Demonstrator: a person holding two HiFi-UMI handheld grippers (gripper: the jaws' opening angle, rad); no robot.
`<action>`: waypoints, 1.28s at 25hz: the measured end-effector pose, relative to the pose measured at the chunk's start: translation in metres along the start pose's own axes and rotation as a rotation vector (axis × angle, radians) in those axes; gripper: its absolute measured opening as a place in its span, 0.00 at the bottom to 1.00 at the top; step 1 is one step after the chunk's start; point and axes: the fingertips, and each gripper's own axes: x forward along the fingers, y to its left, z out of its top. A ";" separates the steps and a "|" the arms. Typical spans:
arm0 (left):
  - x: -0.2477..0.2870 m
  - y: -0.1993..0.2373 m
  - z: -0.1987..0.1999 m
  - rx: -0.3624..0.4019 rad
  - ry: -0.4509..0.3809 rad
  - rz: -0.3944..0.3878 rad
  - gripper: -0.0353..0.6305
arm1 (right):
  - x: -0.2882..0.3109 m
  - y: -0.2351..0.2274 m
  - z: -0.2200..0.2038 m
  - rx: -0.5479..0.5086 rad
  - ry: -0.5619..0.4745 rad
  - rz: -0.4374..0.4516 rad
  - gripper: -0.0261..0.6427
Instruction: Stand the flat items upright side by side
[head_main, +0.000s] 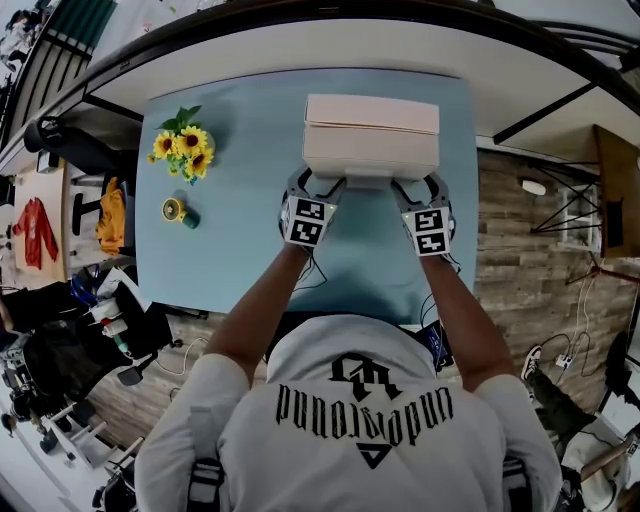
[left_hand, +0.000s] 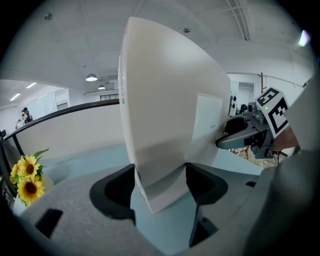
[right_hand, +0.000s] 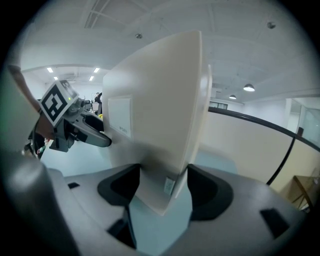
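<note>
Fingers (left_hand: 112, 195) clamped on white flat boxes (head_main: 370, 135)
Left gripper (head_main: 322, 182) and right gripper (head_main: 415, 183) each pinch a near corner; apparently two boxes, upright, faces together, on the blue worktop (head_main: 240, 250). Standing looks done; release remains.

From above, the white box (head_main: 371, 135) hides the jaw tips of the left gripper (head_main: 322, 184) and the right gripper (head_main: 416, 186). It also covers part of the far side of the blue table (head_main: 240, 260). The print on the box's label (left_hand: 207, 117) is too small to read. The little yellow and green thing (head_main: 180, 211) near the flowers (head_main: 182, 148), on the left, is too small to tell.
</note>
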 end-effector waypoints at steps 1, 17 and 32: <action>0.000 0.000 -0.001 0.000 0.000 0.001 0.55 | 0.000 0.001 0.000 -0.002 0.001 0.001 0.49; -0.020 -0.005 0.004 0.001 -0.006 0.008 0.59 | -0.016 0.001 0.000 0.014 -0.009 0.004 0.57; -0.123 -0.018 0.034 -0.021 -0.164 0.008 0.58 | -0.100 0.037 0.024 0.045 -0.136 0.001 0.53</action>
